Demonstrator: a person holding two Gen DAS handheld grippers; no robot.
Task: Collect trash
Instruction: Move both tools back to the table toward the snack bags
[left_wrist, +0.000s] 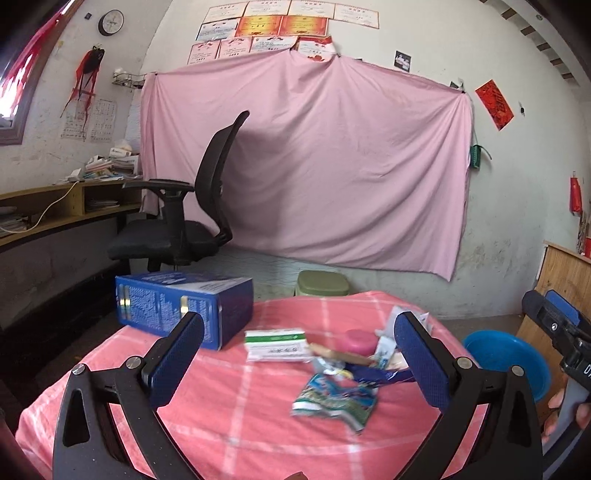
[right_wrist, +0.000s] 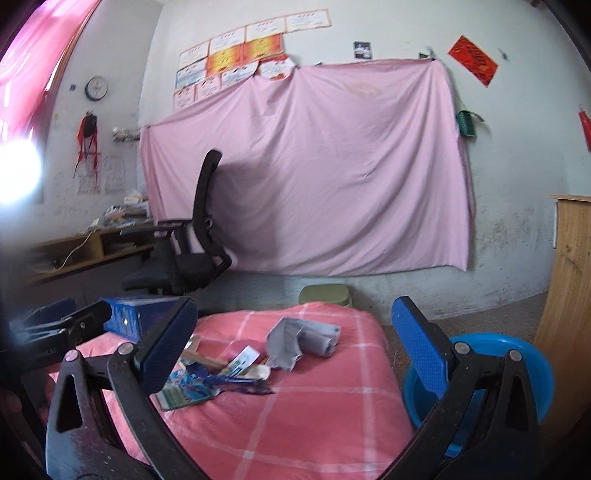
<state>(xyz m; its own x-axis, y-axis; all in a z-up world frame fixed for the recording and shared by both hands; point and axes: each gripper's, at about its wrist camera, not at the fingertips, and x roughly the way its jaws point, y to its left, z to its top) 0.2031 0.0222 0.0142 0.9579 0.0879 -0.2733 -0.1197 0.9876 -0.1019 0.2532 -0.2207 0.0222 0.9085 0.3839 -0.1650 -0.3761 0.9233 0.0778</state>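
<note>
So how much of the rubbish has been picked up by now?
Nothing looks collected yet. The blue basin beside the table shows nothing in the part visible. Both the left gripper and right gripper are open and hold nothing. Left to gather: the green wrapper, the crumpled paper, the white and green box and other scraps.

Left wrist view: low over the near edge of the pink checked surface (left_wrist: 229, 398), facing the far wall and its pink sheet (left_wrist: 314, 166), own open jaws framing the trash pile (left_wrist: 343, 373) at close range. Right wrist view: same height and heading, set further right, near the blue basin (right_wrist: 517, 354) by the surface's right edge. Shared by the 2 views: pile, blue box (left_wrist: 184, 306) at far left, office chair (right_wrist: 188, 251), sheet, basin, and each other's gripper at the frame edge.
</note>
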